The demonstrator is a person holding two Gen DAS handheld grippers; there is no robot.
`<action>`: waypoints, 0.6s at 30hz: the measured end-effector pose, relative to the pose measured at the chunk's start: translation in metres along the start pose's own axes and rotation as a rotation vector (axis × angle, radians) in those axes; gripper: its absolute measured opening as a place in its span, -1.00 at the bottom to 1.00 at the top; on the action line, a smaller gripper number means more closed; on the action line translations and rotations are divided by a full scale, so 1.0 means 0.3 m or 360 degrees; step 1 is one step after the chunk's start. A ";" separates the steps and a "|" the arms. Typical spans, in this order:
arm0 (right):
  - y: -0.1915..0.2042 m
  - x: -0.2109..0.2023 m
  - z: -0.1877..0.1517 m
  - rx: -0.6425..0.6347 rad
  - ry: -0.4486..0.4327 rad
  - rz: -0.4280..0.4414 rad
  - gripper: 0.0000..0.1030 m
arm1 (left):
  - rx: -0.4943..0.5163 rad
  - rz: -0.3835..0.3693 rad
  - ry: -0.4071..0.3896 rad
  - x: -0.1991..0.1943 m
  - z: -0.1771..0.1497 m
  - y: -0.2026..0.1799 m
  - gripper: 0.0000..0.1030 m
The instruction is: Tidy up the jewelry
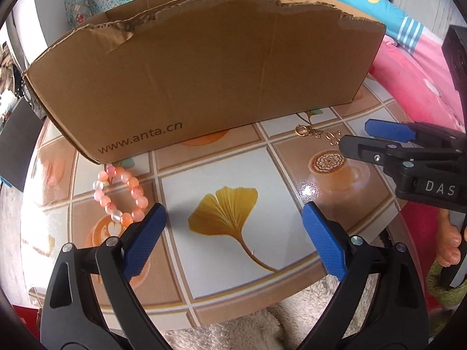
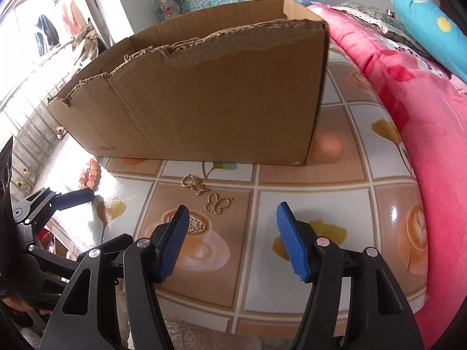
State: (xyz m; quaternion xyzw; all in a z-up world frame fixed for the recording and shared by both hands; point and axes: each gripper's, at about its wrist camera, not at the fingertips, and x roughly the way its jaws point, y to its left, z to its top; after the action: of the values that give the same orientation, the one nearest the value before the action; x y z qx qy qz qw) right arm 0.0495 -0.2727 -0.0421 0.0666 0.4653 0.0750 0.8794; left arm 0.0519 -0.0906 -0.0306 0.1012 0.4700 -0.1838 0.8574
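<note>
Pink bead bracelet (image 1: 119,197) on the table (image 1: 186,175), near-left of the cardboard box (image 1: 204,78), just beside the box's near corner. Gold ring (image 2: 187,180) and two butterfly charms (image 2: 218,203) further right, close together, near the box's front wall. Left claw (image 1: 233,227) wide apart, empty, over a ginkgo-leaf tile. Right claw (image 2: 230,233) apart, empty, just near of the charms. Pink blanket (image 2: 408,102) at far right.
</note>
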 end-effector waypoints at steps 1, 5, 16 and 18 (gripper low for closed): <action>0.001 0.001 -0.002 -0.0004 -0.0001 0.0002 0.19 | 0.0002 0.0003 -0.0001 0.002 0.001 -0.003 0.79; 0.007 0.002 -0.003 -0.0038 -0.0011 0.0002 0.19 | 0.0011 0.0015 -0.0005 0.017 0.006 -0.033 0.82; 0.043 -0.014 -0.010 -0.0171 -0.0068 0.0031 0.19 | 0.0011 0.0018 -0.0072 0.032 -0.042 -0.051 0.84; 0.048 -0.010 -0.009 -0.0202 -0.0071 0.0032 0.19 | 0.0009 0.0020 -0.0081 0.028 -0.053 -0.049 0.84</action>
State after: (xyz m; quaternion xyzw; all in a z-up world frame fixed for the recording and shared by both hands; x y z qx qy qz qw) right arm 0.0447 -0.2590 -0.0385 0.0170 0.4392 0.1115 0.8913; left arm 0.0378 -0.1002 -0.0464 0.1017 0.4467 -0.1823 0.8700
